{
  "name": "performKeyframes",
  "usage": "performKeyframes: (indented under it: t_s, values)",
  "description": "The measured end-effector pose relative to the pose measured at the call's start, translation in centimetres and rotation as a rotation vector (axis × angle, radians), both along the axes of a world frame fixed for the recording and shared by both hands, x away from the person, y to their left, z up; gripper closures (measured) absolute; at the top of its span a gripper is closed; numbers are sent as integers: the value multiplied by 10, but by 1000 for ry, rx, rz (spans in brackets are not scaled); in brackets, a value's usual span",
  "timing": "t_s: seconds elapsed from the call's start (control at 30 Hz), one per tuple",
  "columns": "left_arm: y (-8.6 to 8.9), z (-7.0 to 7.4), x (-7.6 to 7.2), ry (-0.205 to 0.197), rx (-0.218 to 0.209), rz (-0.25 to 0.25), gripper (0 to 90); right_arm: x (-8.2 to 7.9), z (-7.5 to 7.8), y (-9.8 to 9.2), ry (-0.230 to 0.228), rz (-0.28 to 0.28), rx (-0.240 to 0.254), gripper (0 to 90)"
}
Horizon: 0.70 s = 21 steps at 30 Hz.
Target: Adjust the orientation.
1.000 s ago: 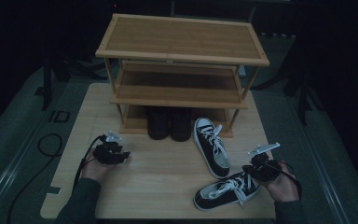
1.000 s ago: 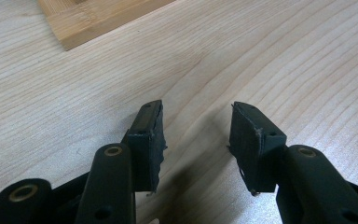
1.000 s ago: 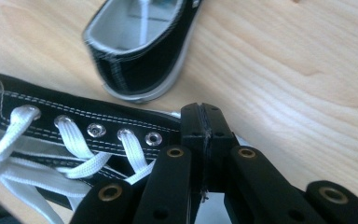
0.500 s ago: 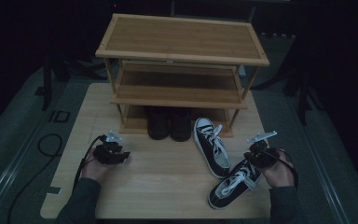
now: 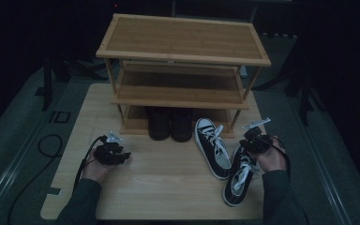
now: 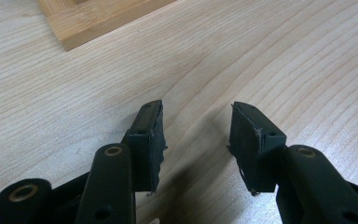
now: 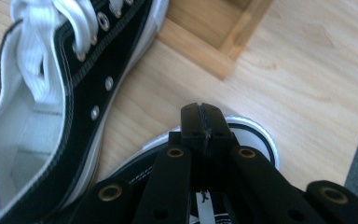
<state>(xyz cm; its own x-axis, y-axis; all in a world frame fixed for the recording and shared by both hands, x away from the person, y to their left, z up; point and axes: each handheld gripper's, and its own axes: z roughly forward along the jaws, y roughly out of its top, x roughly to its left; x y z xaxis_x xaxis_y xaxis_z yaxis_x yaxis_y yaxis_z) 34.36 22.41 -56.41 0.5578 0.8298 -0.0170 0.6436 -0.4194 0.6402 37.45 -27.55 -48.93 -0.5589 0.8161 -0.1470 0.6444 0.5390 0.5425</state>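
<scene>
Sneaker (image 5: 238, 177), black with white laces and a white toe cap, lies on the wooden table (image 5: 168, 187) at the right, its toe pointing towards the shoe rack (image 5: 183, 61) and its heel near the table's front edge. The right gripper (image 5: 255, 140) sits over the shoe's front part; in the right gripper view its jaws are pressed fully together above the white toe cap, and whether they pinch any part of the shoe cannot be told. Just beside it to the left lies a matching second sneaker (image 5: 212, 146), toe close to the rack's lower frame. A pair of dark boots (image 5: 170, 124) stands under the lowest shelf. The left gripper (image 5: 112, 153) rests low over bare table at the left, jaws partly apart with nothing between them.
</scene>
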Motion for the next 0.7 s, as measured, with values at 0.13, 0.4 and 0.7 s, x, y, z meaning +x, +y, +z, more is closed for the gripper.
performKeyframes:
  t_s: [0.13, 0.4, 0.7]
  values:
    - [0, 0, 0, -1, 0, 1, 552, 7, 1, 11, -32, 12, 2, 895]
    - [0, 0, 0, -2, -2, 0, 552, 10, 0, 26, -32, 56, -4, 871]
    - [0, 0, 0, -3, 1, 3, 551, -11, 17, 40, -33, 122, 84, 665]
